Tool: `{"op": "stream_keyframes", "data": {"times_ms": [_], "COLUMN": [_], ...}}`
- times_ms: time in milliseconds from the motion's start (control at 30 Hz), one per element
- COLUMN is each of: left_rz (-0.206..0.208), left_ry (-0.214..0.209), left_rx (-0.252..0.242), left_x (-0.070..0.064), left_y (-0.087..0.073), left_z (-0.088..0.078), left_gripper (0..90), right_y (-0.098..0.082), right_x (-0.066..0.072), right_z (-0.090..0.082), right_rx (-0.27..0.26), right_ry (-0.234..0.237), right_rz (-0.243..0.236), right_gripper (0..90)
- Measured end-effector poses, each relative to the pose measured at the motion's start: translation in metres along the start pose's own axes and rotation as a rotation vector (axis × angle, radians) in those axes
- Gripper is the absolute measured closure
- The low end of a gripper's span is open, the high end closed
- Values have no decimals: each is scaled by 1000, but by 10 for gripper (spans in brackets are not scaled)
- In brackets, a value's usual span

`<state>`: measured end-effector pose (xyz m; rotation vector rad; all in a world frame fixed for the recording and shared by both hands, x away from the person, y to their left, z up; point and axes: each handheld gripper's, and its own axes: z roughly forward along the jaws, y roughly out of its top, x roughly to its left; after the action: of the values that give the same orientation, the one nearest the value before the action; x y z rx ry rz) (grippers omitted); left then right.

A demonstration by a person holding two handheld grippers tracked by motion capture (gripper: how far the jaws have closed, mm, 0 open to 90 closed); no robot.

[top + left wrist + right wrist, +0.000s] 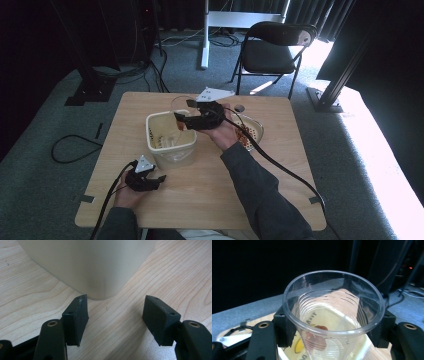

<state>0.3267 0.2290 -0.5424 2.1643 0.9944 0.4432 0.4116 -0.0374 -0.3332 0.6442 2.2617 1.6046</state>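
My right gripper (329,322) clamps a clear ribbed plastic cup (332,315) upright, directly above the cream square plastic tub (170,137); my left gripper (116,315) rests open-jawed, empty, just beside the tub's near corner.

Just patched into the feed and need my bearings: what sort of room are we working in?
Probably a lab or recording studio rather than a home: black curtains around a carpeted floor, metal rig stands, one small wooden table and a folding chair.
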Motion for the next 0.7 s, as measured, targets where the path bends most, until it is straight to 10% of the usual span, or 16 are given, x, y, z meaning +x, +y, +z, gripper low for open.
{"op": "stream_keyframes", "data": {"times_ms": [700], "left_rz": [0], "left_ry": [-3], "left_rx": [-2], "left_x": [0], "left_y": [-1], "left_z": [0], "left_gripper": [379], "right_y": [13], "right_x": [19], "right_z": [38], "right_rx": [-9], "right_ry": [76], "right_rz": [5], "right_gripper": [333]}}
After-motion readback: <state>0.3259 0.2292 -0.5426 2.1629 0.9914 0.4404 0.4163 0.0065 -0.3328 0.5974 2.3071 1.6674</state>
